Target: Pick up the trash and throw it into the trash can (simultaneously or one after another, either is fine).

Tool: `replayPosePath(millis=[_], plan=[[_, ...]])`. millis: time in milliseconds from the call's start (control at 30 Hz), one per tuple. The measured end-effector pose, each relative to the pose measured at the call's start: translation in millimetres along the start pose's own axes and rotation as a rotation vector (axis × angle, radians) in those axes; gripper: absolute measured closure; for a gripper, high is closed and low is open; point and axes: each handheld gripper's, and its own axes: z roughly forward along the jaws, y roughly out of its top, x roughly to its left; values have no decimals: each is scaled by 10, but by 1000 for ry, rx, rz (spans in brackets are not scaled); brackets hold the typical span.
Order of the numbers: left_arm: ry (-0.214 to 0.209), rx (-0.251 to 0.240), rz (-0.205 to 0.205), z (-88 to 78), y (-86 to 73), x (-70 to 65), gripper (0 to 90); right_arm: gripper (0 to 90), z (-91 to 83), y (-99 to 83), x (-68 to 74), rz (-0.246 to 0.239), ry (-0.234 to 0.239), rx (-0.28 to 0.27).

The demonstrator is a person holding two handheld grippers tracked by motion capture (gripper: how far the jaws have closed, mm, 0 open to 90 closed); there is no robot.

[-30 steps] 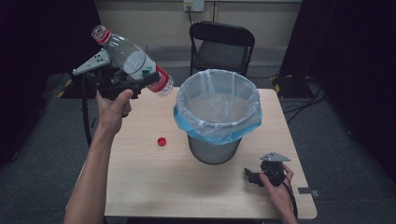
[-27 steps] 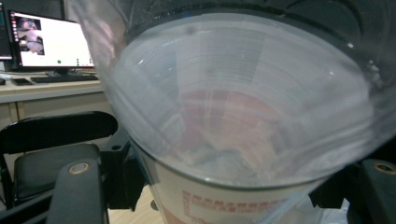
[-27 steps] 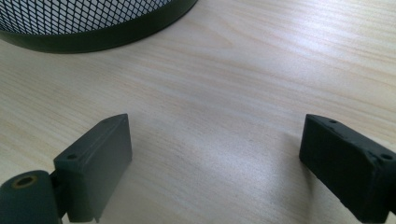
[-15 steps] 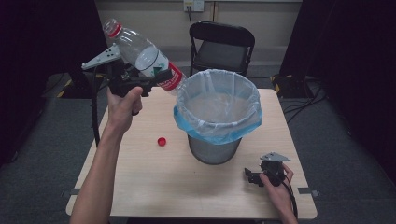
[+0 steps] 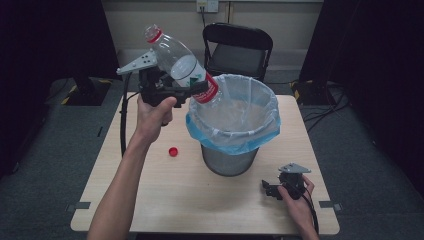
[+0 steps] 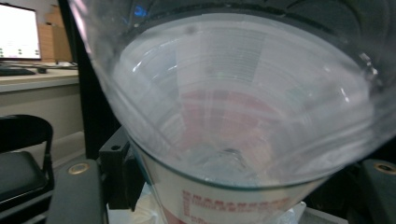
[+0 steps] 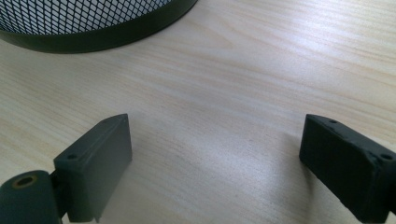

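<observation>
A: Your left gripper (image 5: 192, 92) is clamped on the bottle (image 5: 182, 65), tilted, base over the bin (image 5: 232, 145) rim.

B: Drop's left. Right gripper (image 5: 272, 190) rests wide open, empty, near the tabletop's front right corner; red cap (image 5: 173, 151) lies loose.

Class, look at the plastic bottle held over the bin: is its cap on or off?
Off. The plastic bottle has a bare open neck with only its red ring, and a red cap lies on the table.

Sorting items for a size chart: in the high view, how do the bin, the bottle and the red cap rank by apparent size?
1. Bin, largest.
2. Bottle, held up nearer the camera, so it may look bigger than it is.
3. Red cap, smallest by far.
</observation>
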Motion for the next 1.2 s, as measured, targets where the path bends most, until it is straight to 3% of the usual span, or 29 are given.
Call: replayPosePath(millis=[400, 667, 733, 967, 1200], plan=[[-27, 78, -19, 306, -129, -21, 268, 85, 0, 0, 0, 0, 0, 0], [-11, 121, -12, 386, -199, 6, 261, 85, 0, 0, 0, 0, 0, 0], [11, 138, -1, 388, -216, 10, 258, 85, 0, 0, 0, 0, 0, 0], [37, 143, -3, 392, -241, 18, 237, 85, 0, 0, 0, 0, 0, 0], [24, 122, -4, 338, -221, 40, 240, 85, 1, 0, 1, -1, -2, -1]])
